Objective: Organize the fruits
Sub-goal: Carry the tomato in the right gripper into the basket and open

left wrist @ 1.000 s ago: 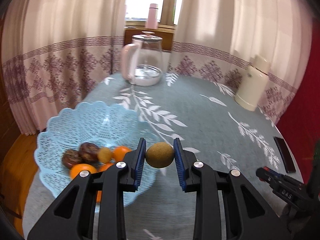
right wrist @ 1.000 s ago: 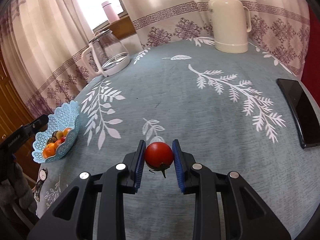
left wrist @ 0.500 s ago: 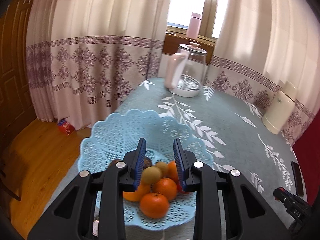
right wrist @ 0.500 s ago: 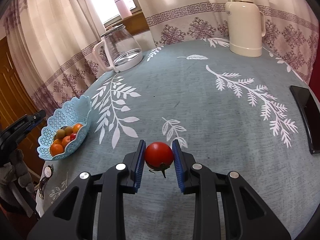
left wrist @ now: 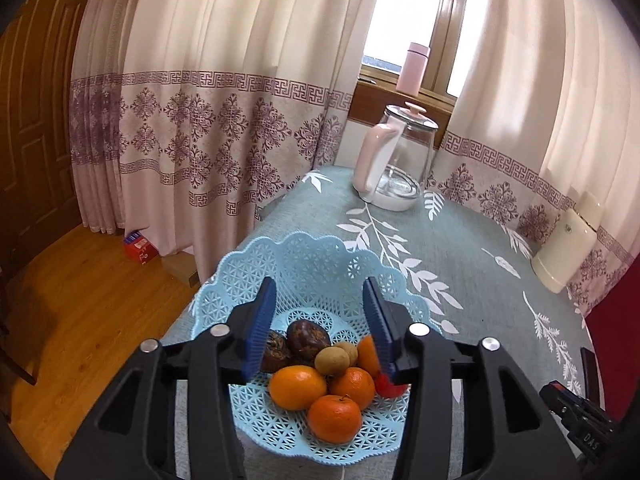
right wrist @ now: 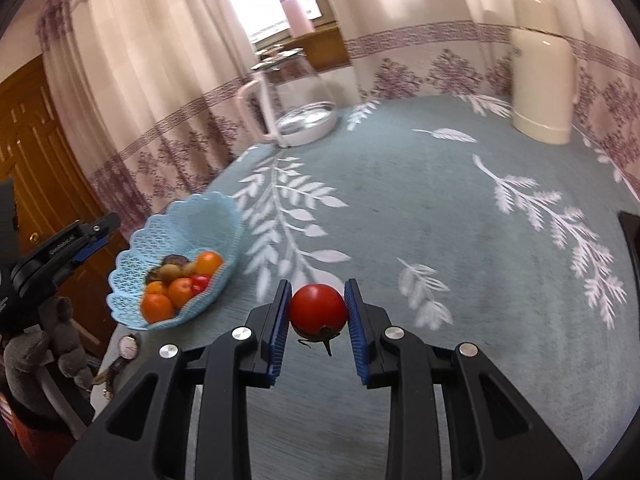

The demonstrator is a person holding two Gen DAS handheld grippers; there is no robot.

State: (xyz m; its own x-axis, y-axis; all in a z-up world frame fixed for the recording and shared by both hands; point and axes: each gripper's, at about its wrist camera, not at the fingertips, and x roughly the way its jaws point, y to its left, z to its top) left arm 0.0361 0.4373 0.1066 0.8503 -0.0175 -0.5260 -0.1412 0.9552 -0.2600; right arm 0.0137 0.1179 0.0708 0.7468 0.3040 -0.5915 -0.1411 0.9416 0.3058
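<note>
Fruits mostly sat in the blue lattice basket at the table's near-left corner: three oranges, a brown kiwi, two dark wrinkled fruits and a small red one half hidden behind a finger. One tomato was not yet in; the right gripper held it clamped between its blue pads, stem down, above the leaf-print tablecloth, with the basket at about ten o'clock from it. The left gripper hovered over the basket with its fingers spread wide and nothing between them.

By my reading the sorting was close to finished: no loose fruit showed on the cloth, so carrying the tomato to the basket looked like the last step.

Further out, a glass kettle stood at twelve o'clock and a cream thermos at two o'clock. A dark flat object at three o'clock was cut off by the frame, probably a phone. The right wrist view was blurred, and the basket's bottom layer could not be made out.
</note>
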